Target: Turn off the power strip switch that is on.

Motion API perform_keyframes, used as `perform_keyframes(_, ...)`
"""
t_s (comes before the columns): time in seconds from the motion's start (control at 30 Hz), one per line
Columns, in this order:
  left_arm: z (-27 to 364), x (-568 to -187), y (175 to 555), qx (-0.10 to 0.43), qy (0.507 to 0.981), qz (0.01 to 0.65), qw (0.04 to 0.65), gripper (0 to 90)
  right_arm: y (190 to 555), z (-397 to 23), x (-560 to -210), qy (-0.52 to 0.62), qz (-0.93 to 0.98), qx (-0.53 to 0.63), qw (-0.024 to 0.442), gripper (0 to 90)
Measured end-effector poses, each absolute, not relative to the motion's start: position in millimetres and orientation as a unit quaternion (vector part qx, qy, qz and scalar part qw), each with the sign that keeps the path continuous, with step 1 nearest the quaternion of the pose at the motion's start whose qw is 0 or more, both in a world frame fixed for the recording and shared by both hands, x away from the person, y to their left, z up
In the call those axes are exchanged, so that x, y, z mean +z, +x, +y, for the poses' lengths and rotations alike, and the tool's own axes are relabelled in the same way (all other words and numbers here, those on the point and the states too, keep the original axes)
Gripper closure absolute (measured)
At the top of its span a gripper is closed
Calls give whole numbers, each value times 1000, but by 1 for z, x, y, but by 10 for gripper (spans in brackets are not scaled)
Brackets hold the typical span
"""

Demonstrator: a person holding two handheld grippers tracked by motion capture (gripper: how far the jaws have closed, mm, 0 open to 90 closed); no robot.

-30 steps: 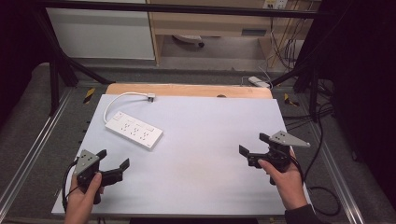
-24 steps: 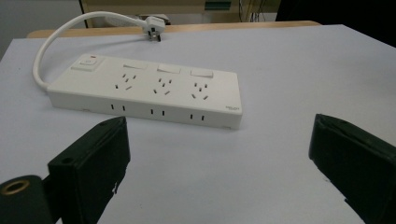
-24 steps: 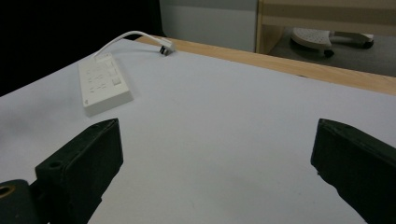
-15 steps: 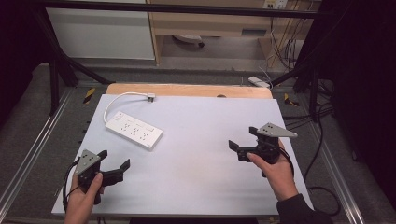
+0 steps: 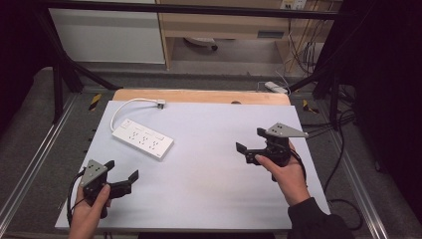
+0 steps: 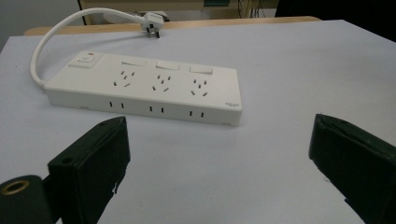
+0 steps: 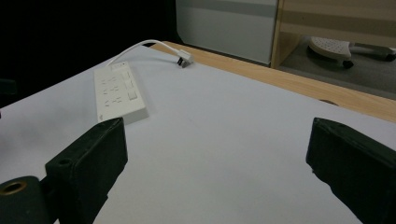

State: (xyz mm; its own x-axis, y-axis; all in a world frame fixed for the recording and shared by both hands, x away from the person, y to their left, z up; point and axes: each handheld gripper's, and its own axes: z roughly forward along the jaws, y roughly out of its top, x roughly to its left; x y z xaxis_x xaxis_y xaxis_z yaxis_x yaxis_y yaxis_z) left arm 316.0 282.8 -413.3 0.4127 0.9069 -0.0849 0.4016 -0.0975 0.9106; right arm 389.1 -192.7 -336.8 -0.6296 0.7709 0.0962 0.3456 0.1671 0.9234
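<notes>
The jaws of the left gripper stand wide apart and hold nothing; in the left gripper view the two black jaws rise at the bottom corners with bare desk surface between them. The jaws of the right gripper are also spread wide and empty, and they point across the desk toward its left side.

Ahead of the left gripper lies the white plastic power strip, flat on the pale grey desk, with three groups of sockets, three small rocker switches and one bigger switch with a red mark at the end. It is near the left gripper but not touching it. From the right gripper it is well apart, seen in the right gripper view as a white bar at the far left. Its white round cable makes a loop from the switch end and finishes in a white plug, which lies free on the desk close to the wooden strip at the far edge.

As I judge it, the work is at the very beginning: nothing is grasped, and the strip and the plug lie untouched. What is left is the whole handling, first to bring a gripper onto the strip or its plug.
</notes>
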Motion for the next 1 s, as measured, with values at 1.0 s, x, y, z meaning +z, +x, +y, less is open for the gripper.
perform_keyframes(1.0, 282, -415, 317, 264, 696, 473, 470, 53, 416, -139, -331, 352, 750, 525, 196, 60)
